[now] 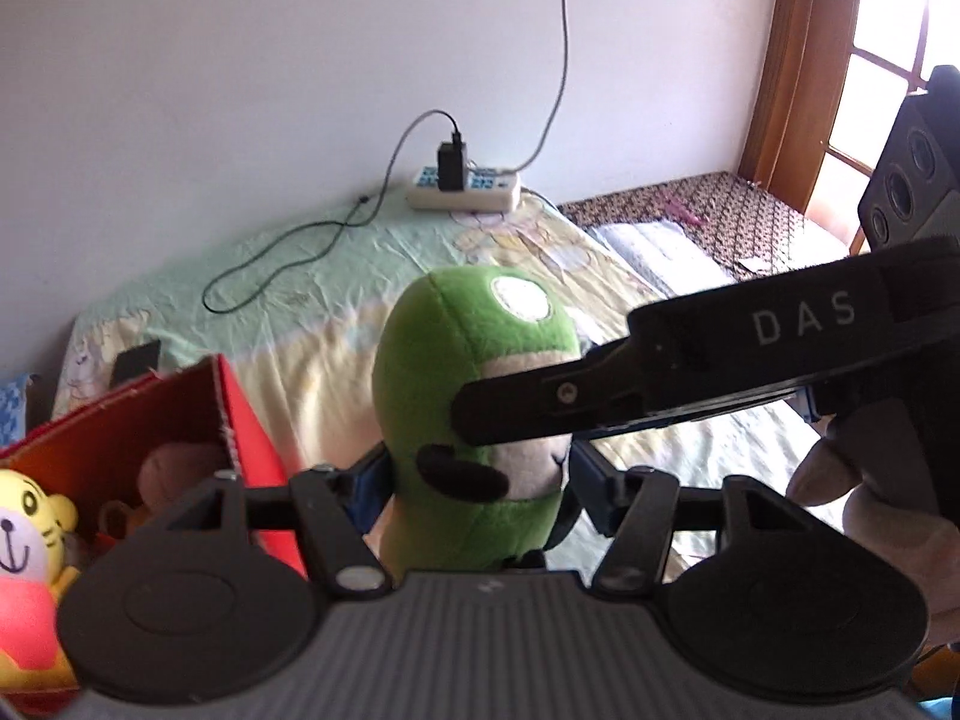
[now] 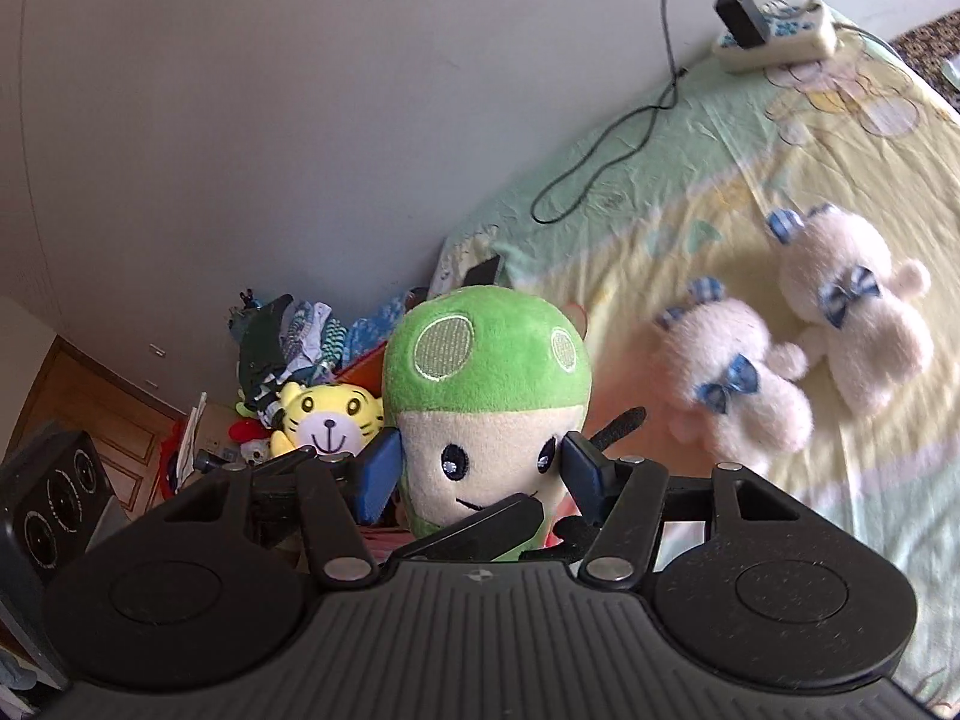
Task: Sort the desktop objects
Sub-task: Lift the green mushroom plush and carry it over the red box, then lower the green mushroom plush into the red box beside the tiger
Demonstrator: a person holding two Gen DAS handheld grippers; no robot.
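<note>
A green mushroom plush point(image 1: 474, 408) with a cream face is held above the bed. My left gripper point(image 1: 474, 480) is shut on its lower body. My right gripper point(image 2: 480, 474) is shut on its face point(image 2: 486, 468) from the other side, and shows in the left wrist view point(image 1: 660, 384) reaching in from the right. A red box point(image 1: 180, 432) at the left holds a yellow tiger plush point(image 1: 30, 528) and a brown plush point(image 1: 174, 468). Two white bear plushes point(image 2: 738, 384) point(image 2: 858, 324) with blue bows lie on the bed at the right.
A power strip point(image 1: 462, 189) with a charger and cables lies on the bed sheet point(image 1: 312, 276) by the wall. A dark phone point(image 1: 135, 360) lies near the box. A pile of clothes point(image 2: 288, 348) and a black speaker point(image 2: 54, 510) stand at the left. A window point(image 1: 888, 60) is at the far right.
</note>
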